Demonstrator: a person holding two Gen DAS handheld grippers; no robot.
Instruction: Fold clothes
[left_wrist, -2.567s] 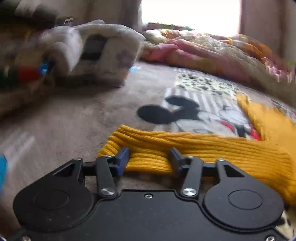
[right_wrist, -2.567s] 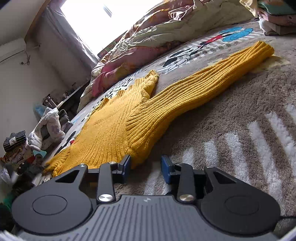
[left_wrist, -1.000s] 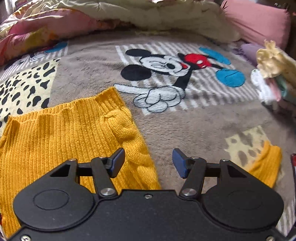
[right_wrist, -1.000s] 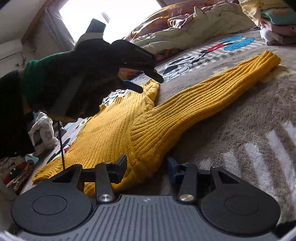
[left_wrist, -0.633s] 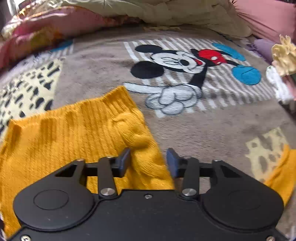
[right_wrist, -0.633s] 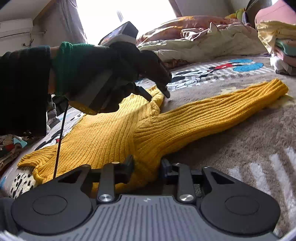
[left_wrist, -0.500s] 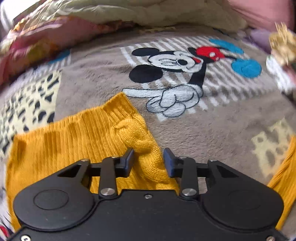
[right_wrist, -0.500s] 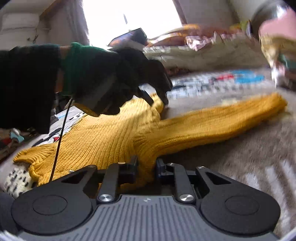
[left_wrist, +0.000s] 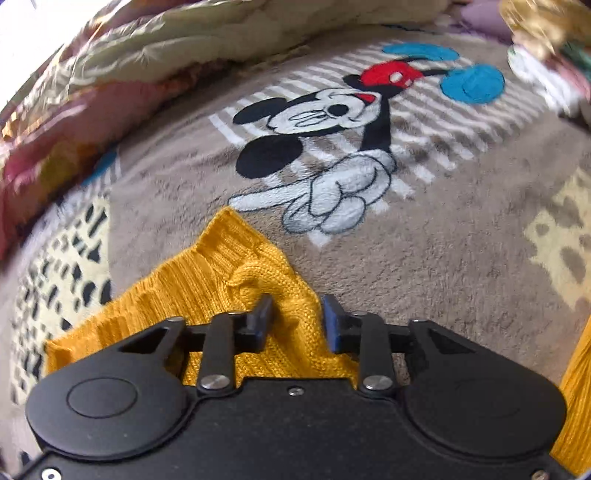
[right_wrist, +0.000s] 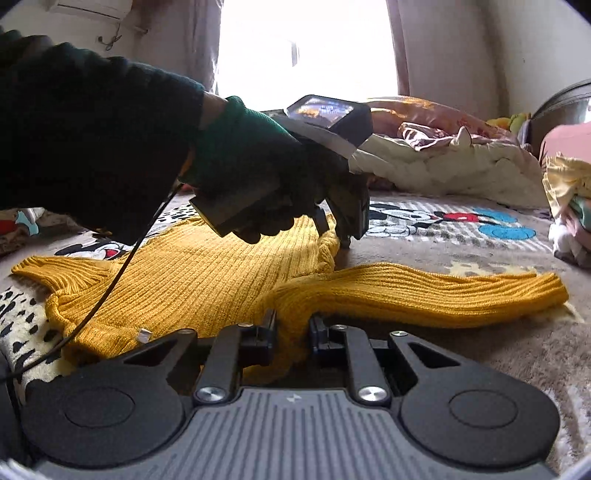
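On the cartoon blanket (left_wrist: 424, 229), left hand-held gripper (left_wrist: 297, 317) just closing, clamped on yellow sweater (right_wrist: 207, 280), right hand-held gripper (right_wrist: 293, 332) gripping its shoulder.

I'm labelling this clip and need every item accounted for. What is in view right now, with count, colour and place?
sweater: one, mustard yellow, spread flat on the blanket
blanket: one, grey-brown with a cartoon mouse print, under the sweater
quilt: one, cream and pink, bunched at the far side
folded clothes: one stack, pale yellow and pink, far right
window: one, bright, back wall
left gripper: one, black, shut on the sweater's bottom corner
right gripper: one, black, shut on the sweater near the sleeve's base
gloved hand: one, dark green, holding the left gripper
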